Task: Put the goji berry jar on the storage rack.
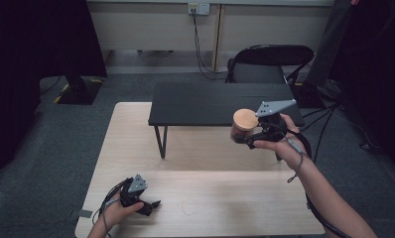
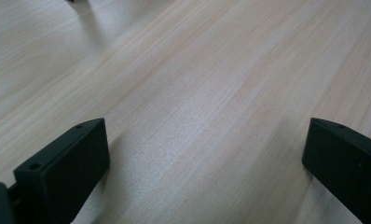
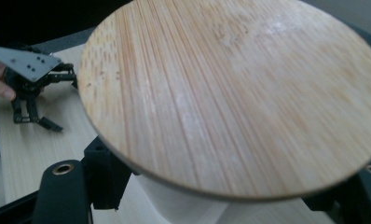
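Two grippers here — our right gripper (image 1: 245, 135) grips a white jar (image 1: 239, 132) with a bamboo lid (image 1: 245, 119) above the table (image 1: 210, 198), left gripper (image 1: 153, 204) sits released near-left.

Most of the tabletop (image 1: 210, 198) lay bare in front of me, open room between my two hands. At its far end stood a black bench (image 1: 220, 101) on thin legs, closing off that edge but leaving a low gap beneath its top. My left tool (image 1: 147, 204) rested at the near left corner, jaws wide, with bare wood ahead of them. My right tool (image 1: 242, 138) hung above the far right part, just before the bench, closed on a jar (image 1: 244, 124) whose wooden lid (image 3: 230, 93) blocked that tool's outlook. A chair (image 1: 270, 62) stood behind the bench, off the tabletop.
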Demonstrator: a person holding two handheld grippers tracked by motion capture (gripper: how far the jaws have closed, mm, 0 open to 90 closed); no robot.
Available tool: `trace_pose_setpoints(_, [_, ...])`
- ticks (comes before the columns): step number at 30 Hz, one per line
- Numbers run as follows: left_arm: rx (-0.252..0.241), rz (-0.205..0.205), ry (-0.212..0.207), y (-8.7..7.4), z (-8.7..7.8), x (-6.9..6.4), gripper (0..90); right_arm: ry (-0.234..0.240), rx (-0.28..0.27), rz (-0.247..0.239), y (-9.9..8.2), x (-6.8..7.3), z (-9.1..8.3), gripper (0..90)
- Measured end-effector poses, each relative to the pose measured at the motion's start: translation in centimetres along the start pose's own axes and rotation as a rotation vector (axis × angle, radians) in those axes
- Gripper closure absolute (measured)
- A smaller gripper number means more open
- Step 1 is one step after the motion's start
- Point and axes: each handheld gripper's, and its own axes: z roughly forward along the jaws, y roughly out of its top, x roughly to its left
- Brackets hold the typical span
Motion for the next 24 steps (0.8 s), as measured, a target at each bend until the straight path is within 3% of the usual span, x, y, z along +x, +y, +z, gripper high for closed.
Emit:
trace_pose_setpoints(10, [0.000, 0.000, 0.000, 0.0, 0.0, 0.0, 0.0, -0.056, 0.025, 0.038, 3.3, -1.2, 2.2, 25.8])
trace_pose_setpoints(13, [-0.001, 0.000, 0.000, 0.0, 0.0, 0.0, 0.0, -0.091, 0.046, 0.045, 4.1, -1.5, 3.2, 25.8])
trace_pose_setpoints(18, [-0.005, -0.005, 0.001, -0.1, 0.0, 0.0, 0.0, -0.130, 0.079, 0.050, 5.2, -2.0, 4.9, 25.8])
trace_pose_setpoints(24, [-0.001, 0.001, 0.000, 0.0, 0.0, 0.0, 0.0, -0.139, 0.084, 0.081, 5.4, -2.7, 6.2, 25.8])
